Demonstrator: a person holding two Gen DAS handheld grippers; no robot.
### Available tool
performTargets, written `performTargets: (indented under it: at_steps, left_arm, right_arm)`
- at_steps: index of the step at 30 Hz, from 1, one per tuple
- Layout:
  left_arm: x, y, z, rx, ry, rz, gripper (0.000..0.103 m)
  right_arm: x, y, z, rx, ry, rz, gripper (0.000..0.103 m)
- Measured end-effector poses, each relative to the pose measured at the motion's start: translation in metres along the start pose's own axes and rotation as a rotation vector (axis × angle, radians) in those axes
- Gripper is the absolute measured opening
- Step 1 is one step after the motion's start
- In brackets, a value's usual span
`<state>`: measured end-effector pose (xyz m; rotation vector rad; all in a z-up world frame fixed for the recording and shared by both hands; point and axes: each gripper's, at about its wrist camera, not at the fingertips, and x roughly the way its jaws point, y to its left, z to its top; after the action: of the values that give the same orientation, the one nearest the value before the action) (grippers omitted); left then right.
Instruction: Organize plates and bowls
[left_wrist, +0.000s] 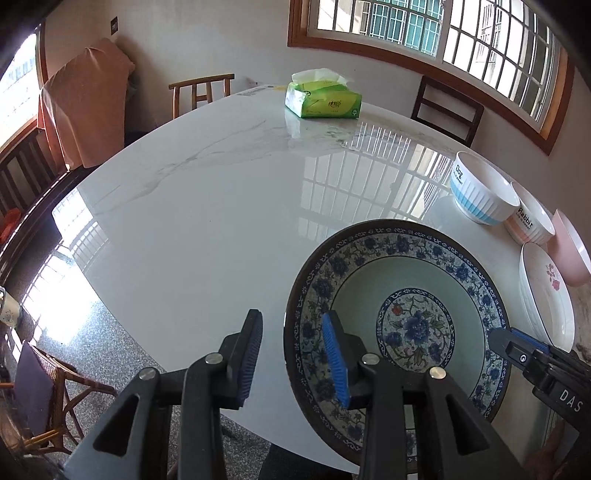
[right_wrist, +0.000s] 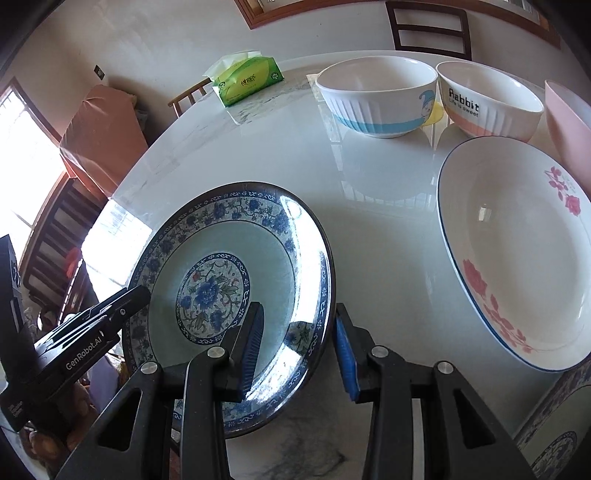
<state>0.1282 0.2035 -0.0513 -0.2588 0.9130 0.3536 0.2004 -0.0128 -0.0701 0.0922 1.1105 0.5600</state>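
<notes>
A blue-and-white flowered plate (left_wrist: 406, 291) (right_wrist: 221, 258) lies on the white marble table (left_wrist: 203, 206) near its front edge. My left gripper (left_wrist: 293, 326) straddles the plate's left rim, one finger outside and one over the inside, with gaps showing, so it is open. My right gripper (right_wrist: 300, 317) straddles the right rim the same way, and table shows between the rim and the outer pad. To the right stand a blue-striped bowl (right_wrist: 376, 96), a "Rabbit" bowl (right_wrist: 487, 103), a pink bowl (right_wrist: 565, 122) and a white plate with pink flowers (right_wrist: 517, 251).
A green tissue pack (left_wrist: 323, 98) sits at the table's far side. Wooden chairs (left_wrist: 201, 92) stand around the table. Another blue-patterned dish (right_wrist: 554, 435) shows at the lower right corner of the right wrist view. The table's left half is bare marble.
</notes>
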Motion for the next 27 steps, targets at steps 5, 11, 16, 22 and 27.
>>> performTargets:
  at_steps: [5,11,16,22,27]
  left_arm:
    - [-0.027,0.003,-0.003,-0.006,-0.046,0.003,0.037]
    - [-0.072,-0.044,-0.021,0.135,-0.031,-0.228,0.041]
    - [-0.089,-0.116,-0.048,0.286,0.066,-0.441,0.044]
    - [-0.067,-0.182,-0.077,0.372,0.231,-0.546,0.044]
    - [-0.047,-0.202,-0.087,0.356,0.340,-0.579,0.044]
  right_arm:
    - [-0.031,0.000,-0.005,-0.015,-0.085,0.001,0.038]
    - [-0.108,-0.031,-0.037,0.026,-0.211,0.036,0.050]
    - [-0.174,-0.092,-0.079,0.112,-0.265,-0.058,0.056]
    - [-0.230,-0.162,-0.130,0.212,-0.294,-0.176,0.061]
    - [-0.227,-0.216,-0.155,0.329,-0.273,-0.121,0.061]
